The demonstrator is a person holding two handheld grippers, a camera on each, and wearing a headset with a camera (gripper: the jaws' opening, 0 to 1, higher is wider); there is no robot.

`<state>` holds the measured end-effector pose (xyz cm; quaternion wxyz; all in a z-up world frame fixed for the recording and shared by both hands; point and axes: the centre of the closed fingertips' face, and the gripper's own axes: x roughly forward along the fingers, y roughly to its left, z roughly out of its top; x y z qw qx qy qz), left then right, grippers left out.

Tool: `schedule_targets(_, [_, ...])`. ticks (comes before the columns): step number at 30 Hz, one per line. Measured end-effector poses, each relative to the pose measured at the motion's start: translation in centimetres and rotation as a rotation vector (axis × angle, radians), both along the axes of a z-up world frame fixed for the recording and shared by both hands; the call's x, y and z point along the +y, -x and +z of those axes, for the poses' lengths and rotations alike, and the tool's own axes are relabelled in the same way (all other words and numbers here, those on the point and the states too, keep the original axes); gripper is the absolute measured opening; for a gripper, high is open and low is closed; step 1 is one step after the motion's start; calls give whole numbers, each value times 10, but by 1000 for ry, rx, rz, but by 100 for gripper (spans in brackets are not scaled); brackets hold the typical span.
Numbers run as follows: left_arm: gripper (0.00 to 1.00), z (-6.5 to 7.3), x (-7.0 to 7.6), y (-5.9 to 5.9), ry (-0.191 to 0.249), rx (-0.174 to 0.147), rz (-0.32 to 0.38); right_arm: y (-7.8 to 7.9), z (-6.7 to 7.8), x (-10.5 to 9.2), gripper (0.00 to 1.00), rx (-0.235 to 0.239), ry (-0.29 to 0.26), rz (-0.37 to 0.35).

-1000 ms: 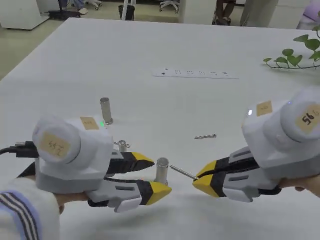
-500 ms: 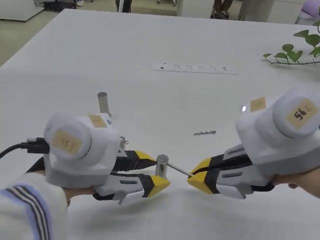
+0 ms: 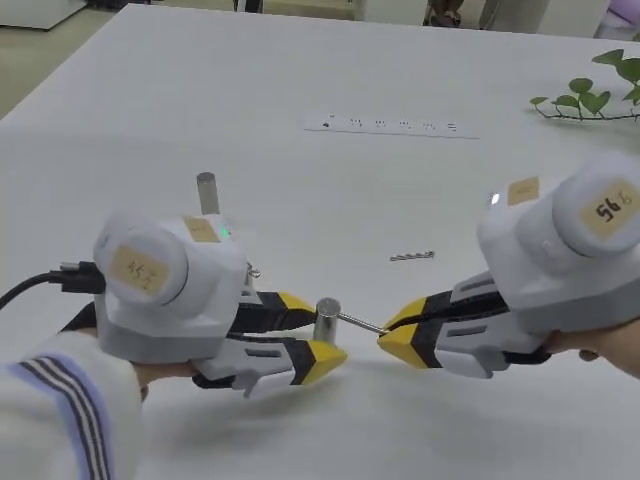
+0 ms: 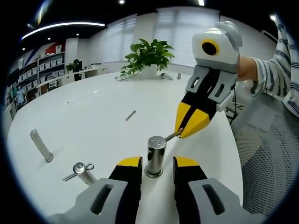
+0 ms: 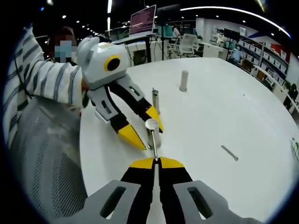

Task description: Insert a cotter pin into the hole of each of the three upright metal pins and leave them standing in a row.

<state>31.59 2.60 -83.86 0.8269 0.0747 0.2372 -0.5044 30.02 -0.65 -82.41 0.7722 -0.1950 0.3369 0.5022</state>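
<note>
Left gripper (image 4: pixel 157 162) jaws flank metal pin (image 4: pixel 156 149); right gripper (image 5: pixel 156 161) pinches cotter pin (image 3: pixel 362 322).

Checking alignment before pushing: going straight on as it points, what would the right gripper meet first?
Probably the upright silver metal pin between the left gripper's jaws; the held thin cotter pin meets its top.
</note>
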Motion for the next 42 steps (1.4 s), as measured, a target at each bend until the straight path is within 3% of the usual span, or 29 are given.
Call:
schedule_targets(11, [18, -3, -2, -1, 4, 11, -4, -4, 2, -1, 3, -11, 9, 22])
schedule_targets(29, [12, -2, 0, -4, 4, -15, -2, -3, 3, 4, 3, -19, 5, 44])
schedule_targets(42, [11, -3, 0, -5, -2, -22, 2, -8, 6, 26, 4, -33, -24, 72])
